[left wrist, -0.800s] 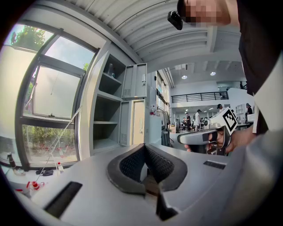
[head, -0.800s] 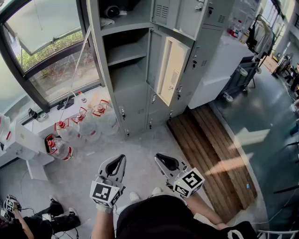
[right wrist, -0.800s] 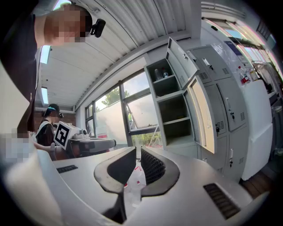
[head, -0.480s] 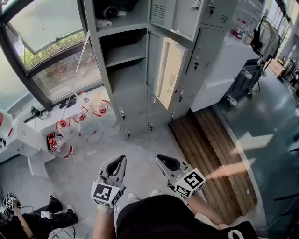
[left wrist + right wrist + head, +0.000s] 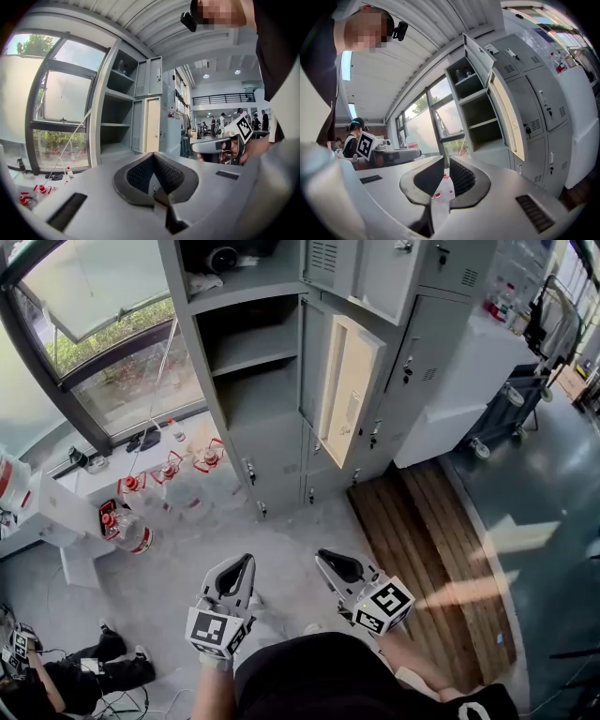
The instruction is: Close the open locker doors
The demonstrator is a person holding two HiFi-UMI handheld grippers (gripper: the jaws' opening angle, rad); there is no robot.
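No legible word, brand or number anywhere; only black-and-white square marker patterns, without letters or digits, on the grey cube (image 5: 216,629) of the left gripper (image 5: 238,563) and on the grey cube (image 5: 382,604) of the right gripper (image 5: 330,558); red labels on the clear plastic water bottles (image 5: 131,526) towards the left edge of the grey concrete floor (image 5: 309,531), too small to read; pale sheet on the inner face of the open cream locker door (image 5: 351,395), near its lower edge, too blurred to read.
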